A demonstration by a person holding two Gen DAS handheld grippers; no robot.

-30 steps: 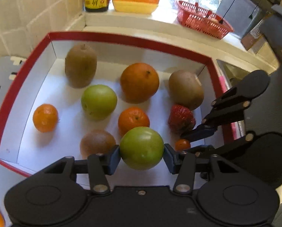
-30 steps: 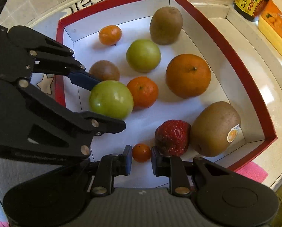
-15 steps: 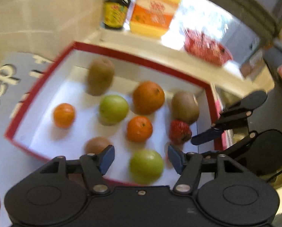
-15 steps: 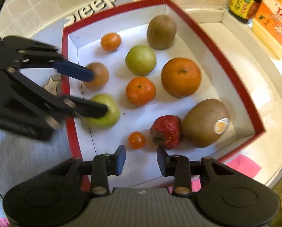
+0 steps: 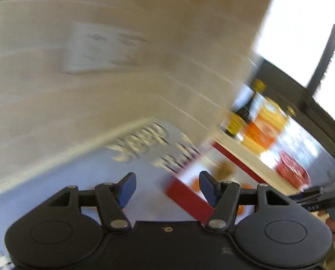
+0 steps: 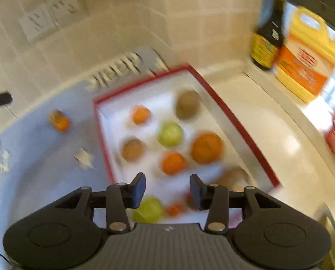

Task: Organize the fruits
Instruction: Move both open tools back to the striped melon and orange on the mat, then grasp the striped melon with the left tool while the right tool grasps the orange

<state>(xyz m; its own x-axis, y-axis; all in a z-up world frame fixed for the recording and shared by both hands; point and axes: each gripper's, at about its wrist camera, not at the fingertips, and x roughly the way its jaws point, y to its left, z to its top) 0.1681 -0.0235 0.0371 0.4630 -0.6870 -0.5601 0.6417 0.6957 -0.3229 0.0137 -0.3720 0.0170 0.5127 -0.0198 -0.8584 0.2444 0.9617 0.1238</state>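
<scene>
Left gripper (image 5: 166, 187) fingers stand apart and empty, while right gripper (image 6: 166, 190) fingers are opening, gripping nothing

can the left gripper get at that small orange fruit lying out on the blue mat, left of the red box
Probably yes. The small orange fruit lies alone on the blue mat, outside the red box, with nothing beside or over it. The left gripper is open and empty, though it isn't pointed at the fruit now.
</scene>
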